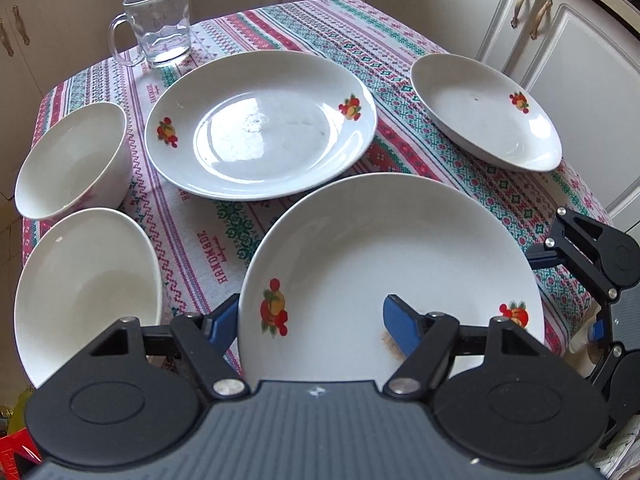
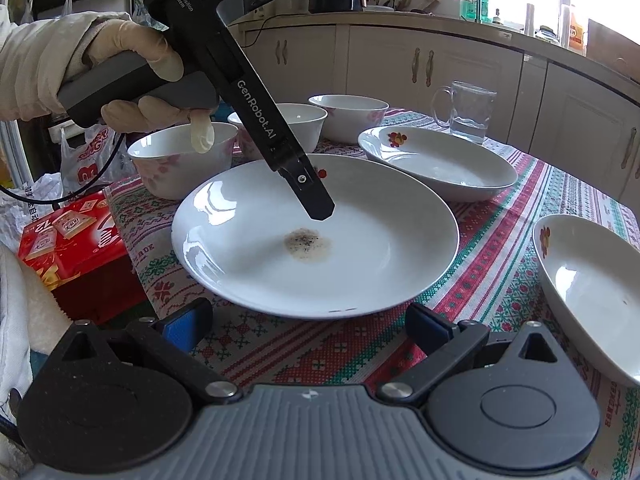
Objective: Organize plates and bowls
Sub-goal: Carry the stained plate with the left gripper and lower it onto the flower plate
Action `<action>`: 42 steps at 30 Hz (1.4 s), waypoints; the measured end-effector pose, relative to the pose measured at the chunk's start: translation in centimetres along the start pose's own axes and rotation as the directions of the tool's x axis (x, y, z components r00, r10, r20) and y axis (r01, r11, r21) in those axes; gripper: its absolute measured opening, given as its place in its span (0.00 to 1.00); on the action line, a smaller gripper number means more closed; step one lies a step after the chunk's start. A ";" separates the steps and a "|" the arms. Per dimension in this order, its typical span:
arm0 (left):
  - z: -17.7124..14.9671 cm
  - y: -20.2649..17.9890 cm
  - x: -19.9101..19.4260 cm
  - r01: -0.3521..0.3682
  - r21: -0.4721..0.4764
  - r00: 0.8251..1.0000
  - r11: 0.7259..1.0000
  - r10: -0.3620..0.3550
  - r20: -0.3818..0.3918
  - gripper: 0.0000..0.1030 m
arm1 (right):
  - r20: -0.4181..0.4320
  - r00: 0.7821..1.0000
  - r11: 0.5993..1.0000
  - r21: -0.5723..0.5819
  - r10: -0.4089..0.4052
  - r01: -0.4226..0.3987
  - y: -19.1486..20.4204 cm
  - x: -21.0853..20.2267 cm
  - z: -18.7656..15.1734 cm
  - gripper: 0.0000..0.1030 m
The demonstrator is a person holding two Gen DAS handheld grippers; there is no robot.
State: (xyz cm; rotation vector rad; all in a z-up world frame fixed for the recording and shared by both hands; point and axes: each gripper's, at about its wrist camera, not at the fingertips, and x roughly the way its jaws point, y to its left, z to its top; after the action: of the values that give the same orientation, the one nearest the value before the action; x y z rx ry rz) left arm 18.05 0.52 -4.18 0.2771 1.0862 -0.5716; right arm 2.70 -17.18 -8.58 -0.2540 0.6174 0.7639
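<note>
While the L gripper (image 1: 316, 320) sat wide open over the near plate (image 1: 380, 248), one finger was past the rim outside & one was above the inside, so the rim lay between them. It held nothing yet. R gripper (image 2: 308, 328) was open too, just short of that plate's edge w/ nothing in it. L looked nearer. Other plates & 3 bowls (image 2: 180, 156) sat farther back on the table (image 1: 400, 60).
</note>
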 end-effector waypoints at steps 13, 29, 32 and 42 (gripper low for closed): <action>0.9 -0.6 0.6 0.019 0.061 0.999 0.998 -0.016 -0.046 0.72 | -0.013 1.000 1.000 0.000 -0.010 0.010 -0.3 0.2 0.4 1.00; 1.1 -0.6 1.1 0.048 0.078 0.997 0.996 -0.044 -0.059 0.75 | -0.036 0.999 1.000 0.008 -0.017 0.018 -0.2 0.2 0.5 1.00; 1.1 -0.7 0.9 0.055 0.077 0.997 0.996 -0.051 -0.053 0.75 | -0.042 0.999 1.000 0.002 -0.019 0.019 -0.3 0.0 0.6 1.00; 1.4 -1.0 0.0 0.066 0.076 0.997 0.995 -0.063 -0.036 0.75 | -0.044 0.999 1.000 0.017 -0.011 0.011 -0.7 -1.0 1.0 1.00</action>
State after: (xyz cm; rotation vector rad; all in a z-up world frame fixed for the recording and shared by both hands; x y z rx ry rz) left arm 18.53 -0.97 -3.49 0.3200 1.1097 -0.6695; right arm 3.09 -17.78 -7.20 -0.2585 0.6634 0.7437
